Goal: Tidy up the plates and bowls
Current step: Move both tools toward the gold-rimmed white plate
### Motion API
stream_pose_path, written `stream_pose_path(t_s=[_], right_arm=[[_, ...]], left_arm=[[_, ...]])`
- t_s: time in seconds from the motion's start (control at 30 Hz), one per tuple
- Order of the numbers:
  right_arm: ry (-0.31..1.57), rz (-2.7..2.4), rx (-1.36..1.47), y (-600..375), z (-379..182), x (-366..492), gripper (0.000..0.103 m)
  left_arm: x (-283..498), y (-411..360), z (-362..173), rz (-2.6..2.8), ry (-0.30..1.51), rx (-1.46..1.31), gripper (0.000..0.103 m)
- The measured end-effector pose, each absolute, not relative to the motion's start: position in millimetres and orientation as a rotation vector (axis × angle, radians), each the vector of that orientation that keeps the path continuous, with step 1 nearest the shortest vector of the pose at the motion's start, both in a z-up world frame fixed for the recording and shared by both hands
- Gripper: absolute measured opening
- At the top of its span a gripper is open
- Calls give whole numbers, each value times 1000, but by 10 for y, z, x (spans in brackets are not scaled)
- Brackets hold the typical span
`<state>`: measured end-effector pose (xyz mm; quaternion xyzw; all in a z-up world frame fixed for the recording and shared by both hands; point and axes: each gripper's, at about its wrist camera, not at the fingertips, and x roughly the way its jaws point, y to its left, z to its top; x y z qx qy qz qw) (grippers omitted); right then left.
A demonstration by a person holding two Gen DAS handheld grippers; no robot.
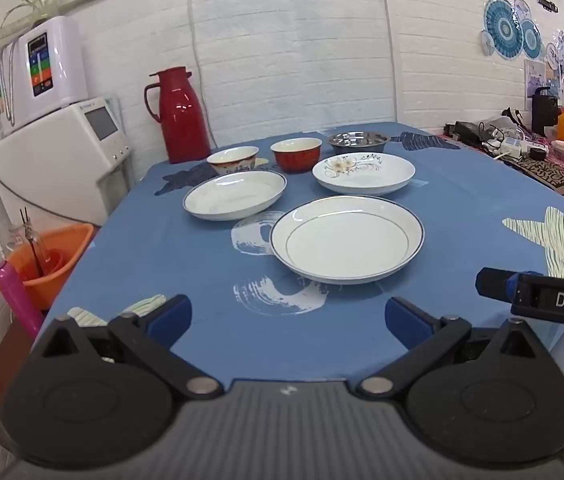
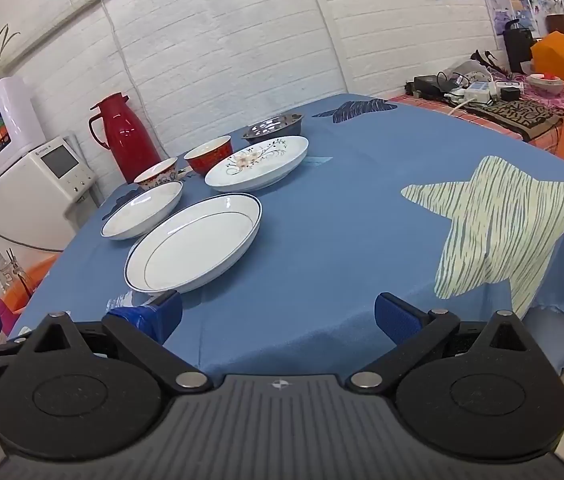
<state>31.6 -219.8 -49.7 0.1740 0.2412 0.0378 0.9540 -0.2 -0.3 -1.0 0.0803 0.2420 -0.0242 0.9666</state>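
Holding both tools low at the near edge of the table (image 1: 186, 264), I have my left gripper (image 1: 288, 322) and right gripper (image 2: 278, 318) spread wide, nothing between the jaws. The nearest plate (image 1: 348, 240), blue-rimmed, lies straight ahead of the left and just right of its centre line; from the right it sits off to the left (image 2: 194, 248). Being round, it offers no long axis. I judge both about equally near, the left better lined up for its near rim
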Motion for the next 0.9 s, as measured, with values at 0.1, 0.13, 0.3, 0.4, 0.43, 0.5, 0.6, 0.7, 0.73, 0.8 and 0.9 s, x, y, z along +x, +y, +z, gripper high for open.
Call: stream_pose_path(t_s=[0.1, 0.13, 0.3, 0.4, 0.43, 0.5, 0.6, 0.7, 0.73, 0.8, 0.9], right_arm=[[490, 84, 353, -2191, -493, 309, 91], [493, 75, 353, -2267, -536, 344, 91], [499, 69, 351, -2195, -521, 335, 91], [501, 70, 352, -2186, -525, 330, 91], [502, 71, 353, -2191, -531, 331, 91], [504, 73, 352, -2189, -529, 341, 91], [506, 75, 351, -2178, -534, 340, 91], [511, 78, 350, -2167, -538, 341, 91], [512, 78, 350, -2163, -541, 342, 91], [512, 78, 350, -2163, -540, 341, 91], [512, 78, 350, -2161, -541, 342, 91]], left_arm=[[4, -7, -53, -56, 493, 161, 103], [8, -1, -66, -58, 493, 161, 103], [40, -30, -51, -57, 498, 161, 103], [20, 1, -27, -56, 498, 155, 103], [17, 0, -27, -55, 498, 154, 103], [16, 8, -23, -52, 499, 151, 103], [14, 19, -25, -53, 501, 146, 103], [19, 18, -32, -51, 503, 144, 103], [19, 22, -31, -52, 504, 142, 103], [21, 20, -29, -52, 505, 141, 103], [19, 22, -25, -55, 503, 142, 103]])
